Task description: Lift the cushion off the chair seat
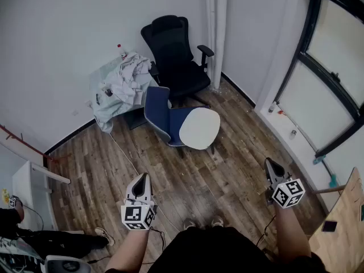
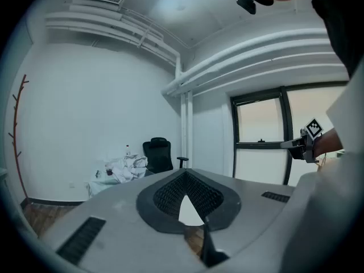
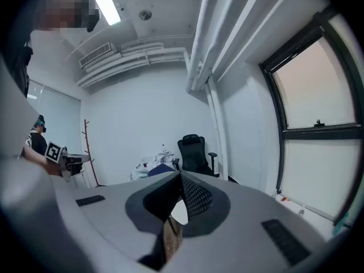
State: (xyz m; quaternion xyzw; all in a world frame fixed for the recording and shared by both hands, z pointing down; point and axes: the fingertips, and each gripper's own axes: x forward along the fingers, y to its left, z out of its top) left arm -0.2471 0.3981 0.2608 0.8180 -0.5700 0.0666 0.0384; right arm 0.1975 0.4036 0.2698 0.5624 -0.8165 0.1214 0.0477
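Hovering with jaws closed on nothing, the left gripper (image 1: 142,178) and right gripper (image 1: 269,162) hang well apart from the pale oval cushion (image 1: 199,128) lying on the seat of the blue shell chair (image 1: 154,108). It seems to overhang the front edge, so a one-sided pinch could drag it floorward. Beyond, a small red-capped bottle (image 1: 120,49) is too far off to show its contents.

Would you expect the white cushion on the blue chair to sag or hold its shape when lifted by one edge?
The cushion looks thin and flat, so it is probably light. It lies smooth and unwrinkled on the chair, which hints at some stiffness, though it may still droop a little.
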